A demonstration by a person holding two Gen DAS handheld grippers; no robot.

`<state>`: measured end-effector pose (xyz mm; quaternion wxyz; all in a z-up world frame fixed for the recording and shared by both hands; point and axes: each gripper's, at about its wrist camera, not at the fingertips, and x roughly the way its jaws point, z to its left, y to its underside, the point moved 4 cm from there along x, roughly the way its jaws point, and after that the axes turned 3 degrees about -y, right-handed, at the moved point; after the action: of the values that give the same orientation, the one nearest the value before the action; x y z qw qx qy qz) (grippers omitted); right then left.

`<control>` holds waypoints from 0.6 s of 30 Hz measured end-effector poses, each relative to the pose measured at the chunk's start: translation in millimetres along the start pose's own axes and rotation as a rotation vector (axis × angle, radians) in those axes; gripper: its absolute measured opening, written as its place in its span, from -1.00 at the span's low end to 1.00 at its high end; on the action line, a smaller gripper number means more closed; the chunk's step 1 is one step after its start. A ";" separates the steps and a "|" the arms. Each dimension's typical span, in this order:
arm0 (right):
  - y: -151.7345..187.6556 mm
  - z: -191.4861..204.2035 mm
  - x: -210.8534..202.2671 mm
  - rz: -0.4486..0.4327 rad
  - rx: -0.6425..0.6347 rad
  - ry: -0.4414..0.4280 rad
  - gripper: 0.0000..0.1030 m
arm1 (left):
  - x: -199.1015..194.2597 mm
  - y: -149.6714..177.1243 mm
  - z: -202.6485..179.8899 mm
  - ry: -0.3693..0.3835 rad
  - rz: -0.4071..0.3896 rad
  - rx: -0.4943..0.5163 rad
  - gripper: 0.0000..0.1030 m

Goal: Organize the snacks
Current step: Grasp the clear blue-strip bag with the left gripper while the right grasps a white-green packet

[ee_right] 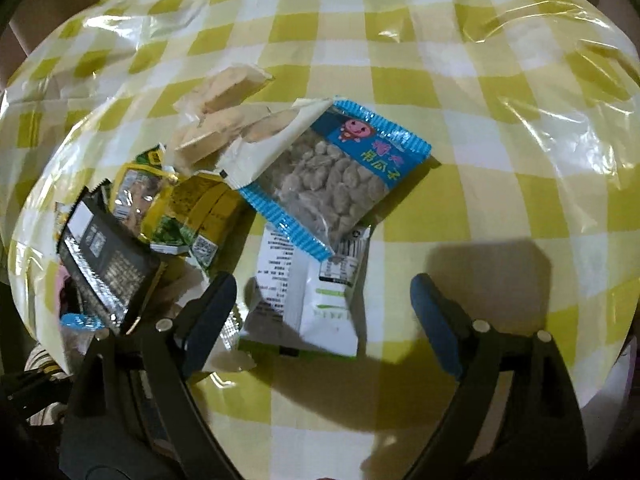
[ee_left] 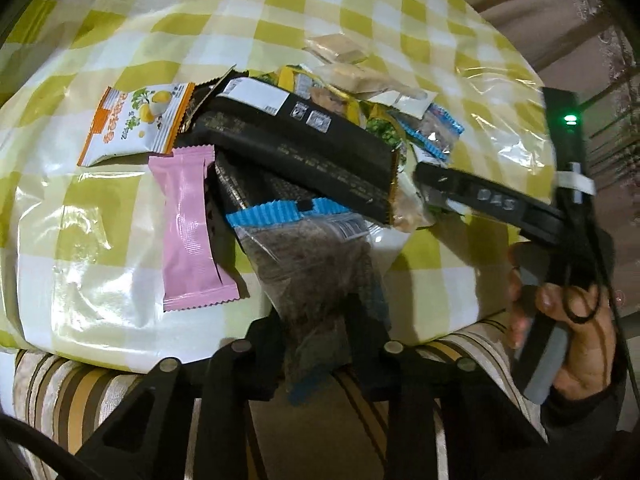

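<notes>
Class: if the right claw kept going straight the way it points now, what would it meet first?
Most likely the white packet, lying flat between the open right claw fingers, under the blue-edged nut bag. Depth is hard to judge.

both views are fairly dim and yellowish, lit from overhead. glare streaks the clear plastic cover on the tabletop [ee_right: 520, 128] and flares off the pink wrapper [ee_left: 188, 236]. the right gripper [ee_right: 324, 320] casts a hard dark shadow forward. fisheye bending curves the checks toward black corners; the nearest edges and the hand [ee_left: 576, 344] look soft and smeared.
</notes>
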<state>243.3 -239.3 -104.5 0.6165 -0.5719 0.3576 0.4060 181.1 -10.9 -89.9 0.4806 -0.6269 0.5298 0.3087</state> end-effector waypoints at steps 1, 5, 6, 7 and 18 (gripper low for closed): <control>0.4 0.3 3.4 0.010 -0.001 -0.003 0.70 | -3.6 1.4 0.9 0.011 -0.007 0.002 -0.59; -1.1 0.5 3.2 -0.014 -0.024 0.012 0.32 | -7.7 3.4 -1.0 0.027 -0.016 0.007 -0.64; -1.3 -0.1 2.4 -0.019 -0.026 0.014 0.15 | -8.8 3.5 -1.6 0.031 -0.020 0.008 -0.65; -1.3 -1.1 1.4 -0.024 -0.029 0.018 0.10 | -9.4 4.0 -2.3 0.035 -0.024 0.007 -0.66; 9.4 0.8 -18.4 -0.055 -0.048 -0.027 -0.05 | -25.7 10.2 -5.2 0.059 -0.074 0.016 -0.71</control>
<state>227.1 -240.0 -91.6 0.6182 -0.5908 0.3236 0.4052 164.3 -6.0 -67.9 0.4810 -0.6510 0.5227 0.2677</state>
